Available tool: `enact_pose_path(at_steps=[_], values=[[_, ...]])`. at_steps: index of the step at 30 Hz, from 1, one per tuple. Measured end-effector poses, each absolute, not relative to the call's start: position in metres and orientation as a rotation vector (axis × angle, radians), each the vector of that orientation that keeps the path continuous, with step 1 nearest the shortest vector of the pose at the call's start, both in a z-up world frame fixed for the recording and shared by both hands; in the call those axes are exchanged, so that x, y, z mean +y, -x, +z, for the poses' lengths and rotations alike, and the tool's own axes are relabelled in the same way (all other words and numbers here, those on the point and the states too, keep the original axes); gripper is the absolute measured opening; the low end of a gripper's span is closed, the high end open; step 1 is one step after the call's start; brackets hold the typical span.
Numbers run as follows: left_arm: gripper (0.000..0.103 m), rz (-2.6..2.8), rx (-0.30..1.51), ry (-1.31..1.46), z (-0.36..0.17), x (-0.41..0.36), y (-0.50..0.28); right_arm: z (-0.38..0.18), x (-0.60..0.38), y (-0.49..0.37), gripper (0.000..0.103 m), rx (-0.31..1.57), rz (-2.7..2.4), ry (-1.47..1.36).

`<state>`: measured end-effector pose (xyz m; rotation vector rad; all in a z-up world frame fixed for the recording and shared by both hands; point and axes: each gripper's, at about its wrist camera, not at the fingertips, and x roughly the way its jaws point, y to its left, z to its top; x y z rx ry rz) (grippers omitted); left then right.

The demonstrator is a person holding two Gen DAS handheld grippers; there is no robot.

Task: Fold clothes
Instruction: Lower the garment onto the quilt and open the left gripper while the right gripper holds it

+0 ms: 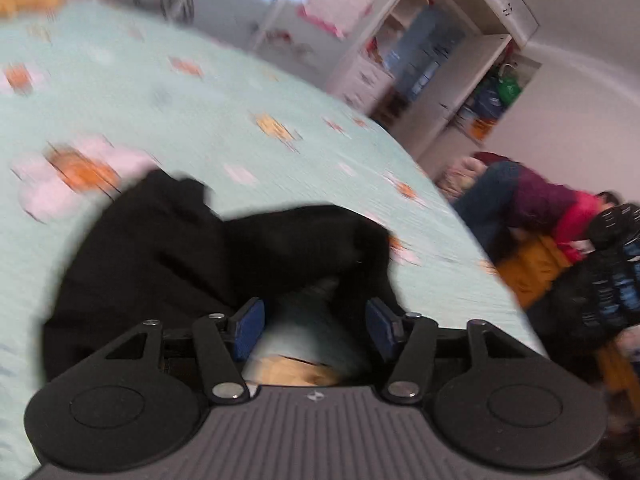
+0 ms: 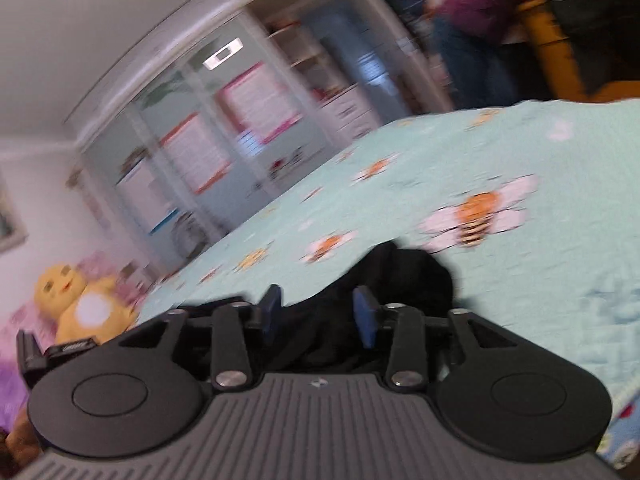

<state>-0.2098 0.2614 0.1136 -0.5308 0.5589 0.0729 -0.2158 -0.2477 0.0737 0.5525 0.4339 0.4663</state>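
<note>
The black garment (image 1: 180,248) is seen bunched on the bed (image 1: 160,92) just ahead of both tools. The left tool (image 1: 316,324) and right tool (image 2: 318,314) are parted, nothing gripped. An edge must next be pinched, probably.

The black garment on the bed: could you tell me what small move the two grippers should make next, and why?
Probably draw both grippers back clear of the black garment and look for an edge to fold. It lies bunched on the mint bedspread, and the left gripper and right gripper both stand open with no cloth pinched between the pads, so nothing is held.
</note>
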Motion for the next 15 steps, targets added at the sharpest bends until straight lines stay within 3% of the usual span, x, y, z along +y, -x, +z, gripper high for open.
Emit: enact_pose_path(at_steps=[10,15], values=[[0.064,0.254,0.632,0.179,0.091,0.269,0.148,0.050,-0.116,0.167,0.050,0.633,0.816,-0.730],[0.062,0.278,0.757,0.174,0.066,0.282,0.112,-0.002,-0.071,0.145,0.050,0.715,0.811,-0.816]])
